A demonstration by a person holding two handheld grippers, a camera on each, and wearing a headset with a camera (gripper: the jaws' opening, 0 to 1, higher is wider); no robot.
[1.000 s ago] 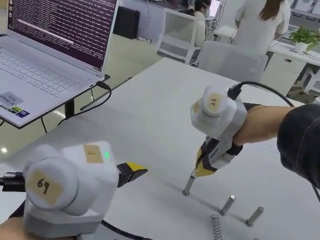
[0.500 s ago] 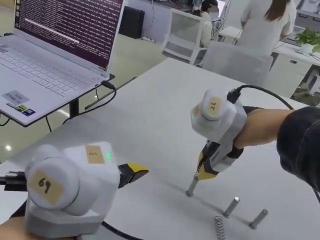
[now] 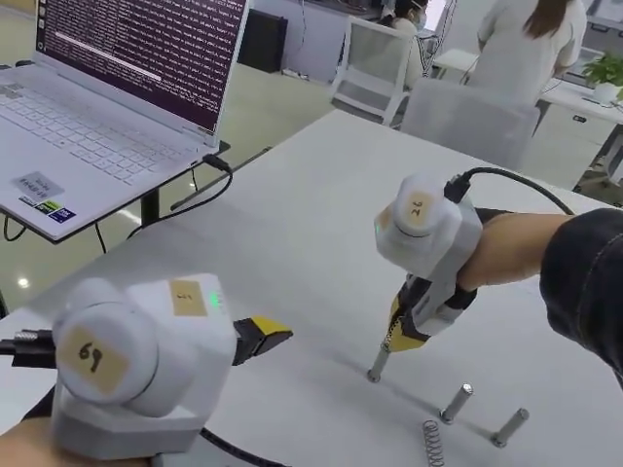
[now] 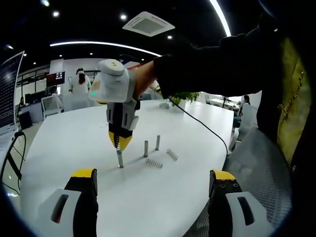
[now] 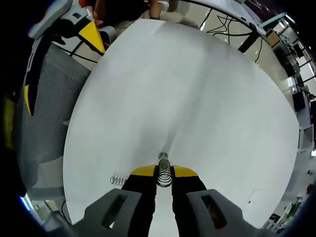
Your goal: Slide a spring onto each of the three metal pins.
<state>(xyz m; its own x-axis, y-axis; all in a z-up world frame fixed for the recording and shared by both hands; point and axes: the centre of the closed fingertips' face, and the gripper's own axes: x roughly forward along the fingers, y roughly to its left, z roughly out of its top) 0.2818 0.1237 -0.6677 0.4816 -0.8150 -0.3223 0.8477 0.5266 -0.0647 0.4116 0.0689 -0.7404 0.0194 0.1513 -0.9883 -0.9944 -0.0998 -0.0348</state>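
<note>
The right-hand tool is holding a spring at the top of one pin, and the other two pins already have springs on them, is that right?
Not quite. The right gripper does hold a spring at one pin, but the other two pins are bare. The left gripper view shows this, with two loose springs lying on the table beside them.

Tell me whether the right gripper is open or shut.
Shut: the right gripper has its jaws clamped on a spring above a pin.

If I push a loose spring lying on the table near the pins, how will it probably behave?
The loose spring lies on its side on the smooth table, so it would probably roll. Its thin open coils suggest it is light and may squash if pinched hard.
</note>
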